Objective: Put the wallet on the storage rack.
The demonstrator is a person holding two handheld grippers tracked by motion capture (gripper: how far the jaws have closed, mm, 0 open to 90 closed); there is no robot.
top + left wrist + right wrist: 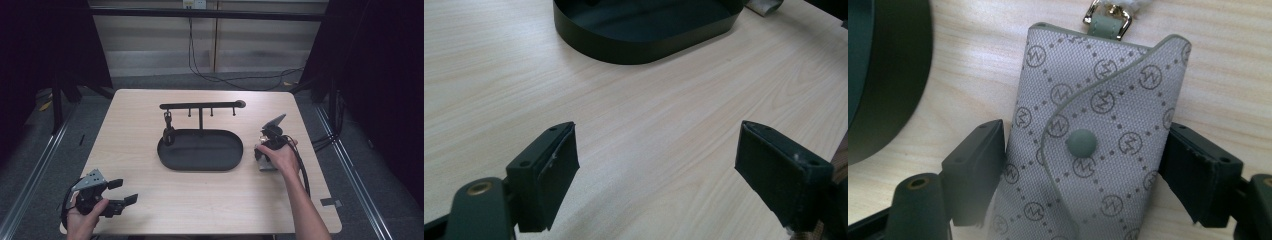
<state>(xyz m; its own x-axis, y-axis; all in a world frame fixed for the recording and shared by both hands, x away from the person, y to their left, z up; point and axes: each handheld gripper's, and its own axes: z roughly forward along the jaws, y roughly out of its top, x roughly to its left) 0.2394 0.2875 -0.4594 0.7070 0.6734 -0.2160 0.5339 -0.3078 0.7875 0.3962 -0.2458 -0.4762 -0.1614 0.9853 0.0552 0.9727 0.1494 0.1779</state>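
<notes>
A grey key pouch (1083, 145) with a round-logo pattern, a snap button and a gold clasp lies flat on the wooden table. My right gripper (1083, 170) points down over it, one jaw on each side. The pads sit at the pouch's edges without visibly squeezing it. In the high view the pouch (266, 166) peeks out under the person's right hand, just right of the black oval tray (200, 167). My left gripper (126, 191) rests at the table's near left corner, open with nothing between its jaws. The left gripper (656, 160) faces the tray (639, 45) across bare wood.
A black T-shaped stand (200, 106) with several hooks rises from the tray's back. A small dark item (168, 132) hangs from its left hook. Cables run across the floor behind the table (130, 150) and beside its right edge.
</notes>
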